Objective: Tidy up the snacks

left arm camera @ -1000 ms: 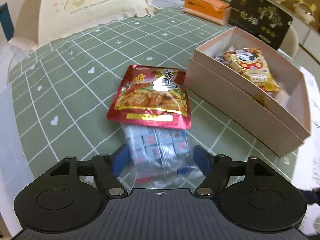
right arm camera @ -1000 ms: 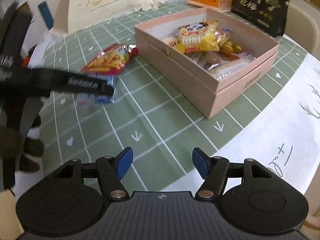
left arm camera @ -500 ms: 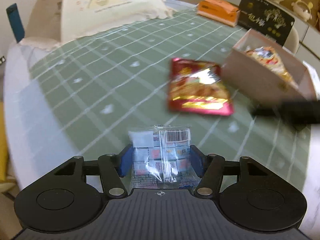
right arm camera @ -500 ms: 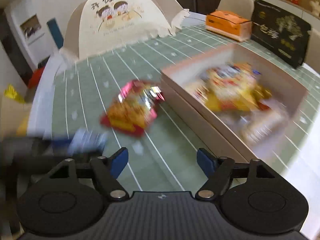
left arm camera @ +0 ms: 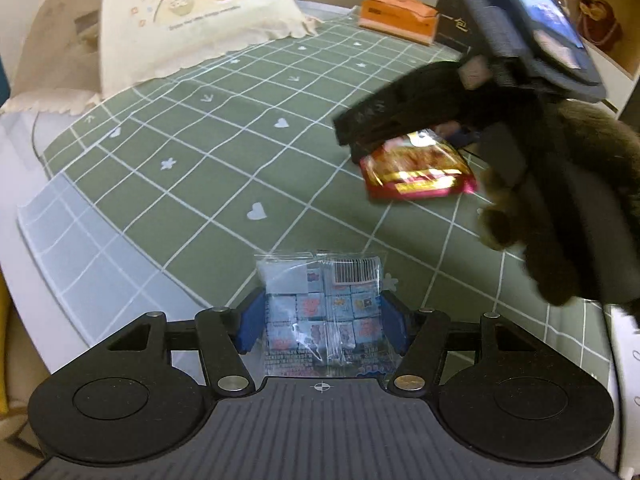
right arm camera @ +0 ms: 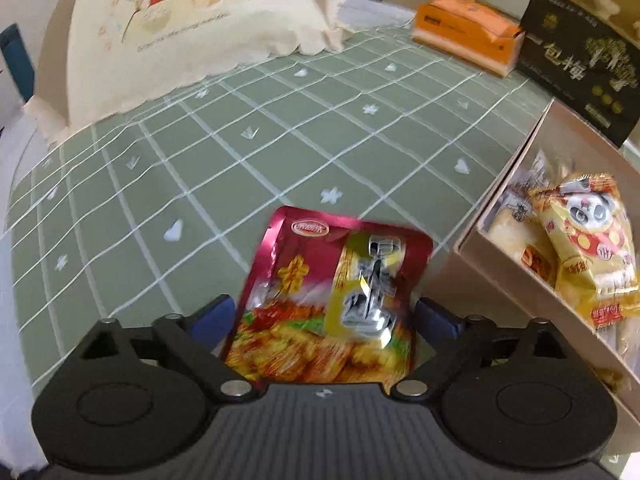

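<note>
My left gripper (left arm camera: pixel 322 322) is shut on a clear bag of small blue candy cubes (left arm camera: pixel 324 312) and holds it above the near edge of the green checked tablecloth. My right gripper (right arm camera: pixel 322 320) straddles a red foil snack packet (right arm camera: pixel 336 300); its blue fingertips (right arm camera: pixel 210 316) stand wide apart on both sides, so it is open. In the left wrist view the right gripper (left arm camera: pixel 404 120) sits over the same red packet (left arm camera: pixel 418 170). The pink box (right arm camera: pixel 480 224) at the right holds a yellow panda packet (right arm camera: pixel 588 248) and other snacks.
A cream chair cover with cartoon children (right arm camera: pixel 188 20) stands at the table's far side. An orange tissue box (right arm camera: pixel 468 32) and a black gift box (right arm camera: pixel 580 68) sit at the far right. A gloved hand (left arm camera: pixel 560 200) holds the right gripper.
My left gripper closed on the candy bag and lifted it back toward the table edge. My right gripper swung left and came down around the red packet.
</note>
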